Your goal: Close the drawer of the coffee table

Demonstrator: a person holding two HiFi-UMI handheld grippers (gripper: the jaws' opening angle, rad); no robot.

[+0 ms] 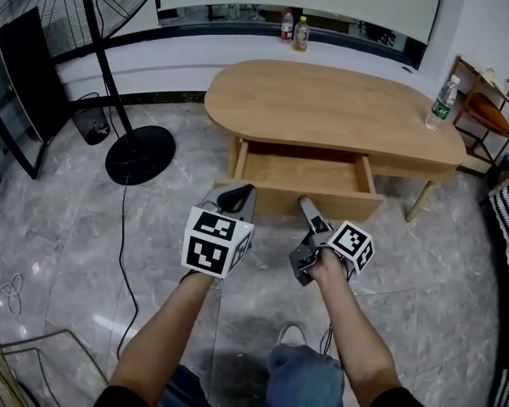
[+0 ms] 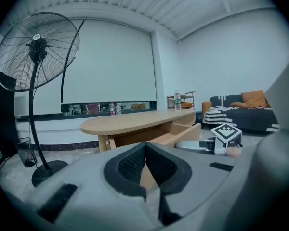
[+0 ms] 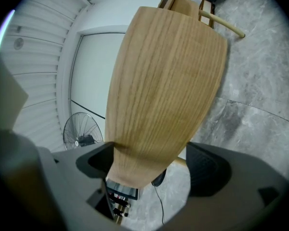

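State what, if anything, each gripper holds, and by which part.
Nothing is clamped. The right tongs stand open at the drawer front; the left tongs are shut, empty.

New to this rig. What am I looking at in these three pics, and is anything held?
No robot: a person holds a two-jaw gripper in each hand, each carrying a marker cube. One picture comes from a head camera looking down; the other two cameras ride on the grippers, looking along their jaws. Ahead stands an oval light-wood coffee table with its drawer pulled open; a clear plastic bottle stands on its right end. The left gripper has its jaws together, empty. The right gripper has its jaws apart, the drawer's wooden front close ahead. Nothing is held.
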